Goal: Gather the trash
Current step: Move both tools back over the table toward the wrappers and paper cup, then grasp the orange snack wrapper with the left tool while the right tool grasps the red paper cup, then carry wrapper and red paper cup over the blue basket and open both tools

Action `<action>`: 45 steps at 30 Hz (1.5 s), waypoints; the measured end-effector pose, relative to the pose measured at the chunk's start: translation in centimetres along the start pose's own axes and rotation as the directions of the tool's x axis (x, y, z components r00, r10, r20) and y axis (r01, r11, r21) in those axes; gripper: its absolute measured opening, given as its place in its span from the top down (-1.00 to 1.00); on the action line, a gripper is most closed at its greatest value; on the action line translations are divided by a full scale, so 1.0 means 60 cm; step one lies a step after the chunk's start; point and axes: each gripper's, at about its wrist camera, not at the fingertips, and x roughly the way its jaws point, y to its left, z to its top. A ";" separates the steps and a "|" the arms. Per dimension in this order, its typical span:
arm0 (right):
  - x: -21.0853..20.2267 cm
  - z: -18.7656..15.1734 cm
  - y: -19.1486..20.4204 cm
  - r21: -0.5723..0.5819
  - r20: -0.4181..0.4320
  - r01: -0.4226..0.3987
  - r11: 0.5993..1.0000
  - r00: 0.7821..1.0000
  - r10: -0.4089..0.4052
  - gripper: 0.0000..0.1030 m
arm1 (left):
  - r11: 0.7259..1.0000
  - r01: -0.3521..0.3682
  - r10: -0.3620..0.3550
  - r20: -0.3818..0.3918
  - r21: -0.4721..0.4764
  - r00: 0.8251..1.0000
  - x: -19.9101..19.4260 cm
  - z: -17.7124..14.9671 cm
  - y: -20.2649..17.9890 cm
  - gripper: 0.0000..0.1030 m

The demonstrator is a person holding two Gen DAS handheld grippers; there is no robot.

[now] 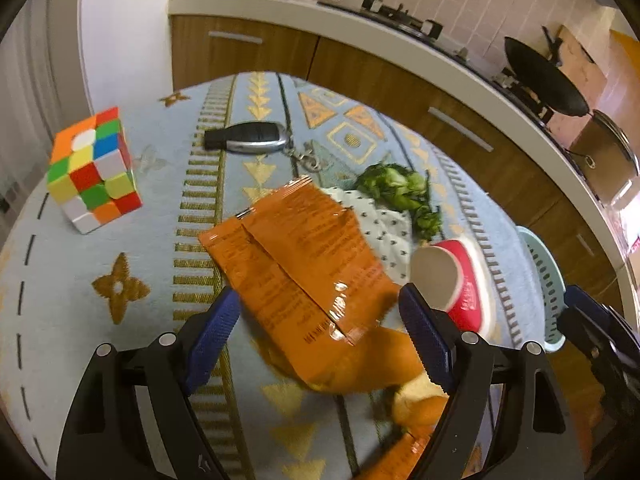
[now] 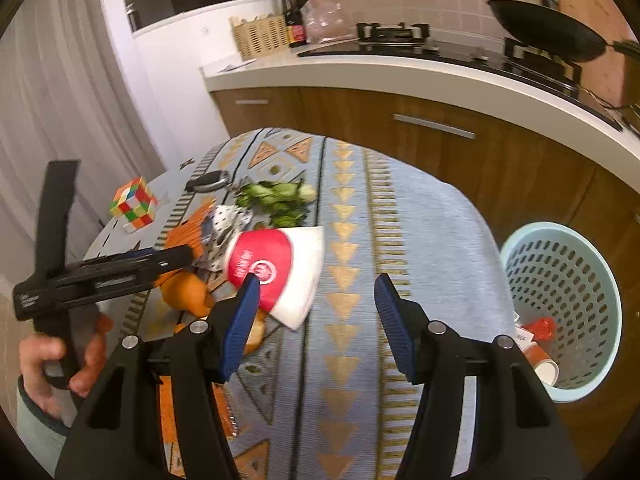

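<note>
An orange snack wrapper [image 1: 304, 256] lies on the patterned tablecloth, its near end between the fingers of my left gripper [image 1: 320, 322], which is open around it. Behind it lie a dotted white napkin [image 1: 380, 224], green vegetable scraps [image 1: 404, 192] and a flattened red-and-white paper cup [image 1: 460, 280]. My right gripper [image 2: 316, 312] is open and empty, its left finger [image 2: 244, 308] next to the paper cup [image 2: 276, 268]. A light blue trash basket [image 2: 560, 300] stands on the floor to the right with some trash inside. Orange peel [image 2: 188, 292] lies near the left gripper.
A Rubik's cube [image 1: 94, 168] and a car key [image 1: 252, 140] with a clip lie at the table's far left. Kitchen cabinets [image 2: 440, 140] with a stove and a wok [image 2: 548, 28] stand close behind the table. The basket [image 1: 544, 276] sits by the table's right edge.
</note>
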 end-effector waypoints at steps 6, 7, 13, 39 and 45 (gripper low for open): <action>0.023 0.010 0.025 -0.018 -0.025 -0.019 1.000 1.000 0.018 -0.08 | 1.000 0.007 -0.007 0.003 -0.006 1.000 0.019 0.007 0.022 -0.11; 0.028 0.012 0.028 -0.016 -0.031 -0.024 1.000 0.999 0.024 -0.08 | 1.000 0.005 -0.005 0.004 -0.002 1.000 0.020 0.008 0.024 0.02; 0.070 0.018 0.039 0.018 -0.074 -0.048 0.999 0.996 0.049 -0.27 | 0.997 0.069 -0.067 0.054 -0.039 0.996 0.018 0.007 0.050 0.71; 0.142 0.045 0.060 0.040 -0.053 0.035 0.999 0.998 -0.033 -0.42 | 0.978 0.202 -0.185 0.218 -0.059 0.958 -0.010 -0.011 0.070 0.98; 0.096 0.065 0.059 0.009 0.042 0.080 0.997 0.996 -0.081 -0.42 | 0.986 0.166 -0.153 0.276 -0.024 0.949 -0.033 -0.014 0.060 0.98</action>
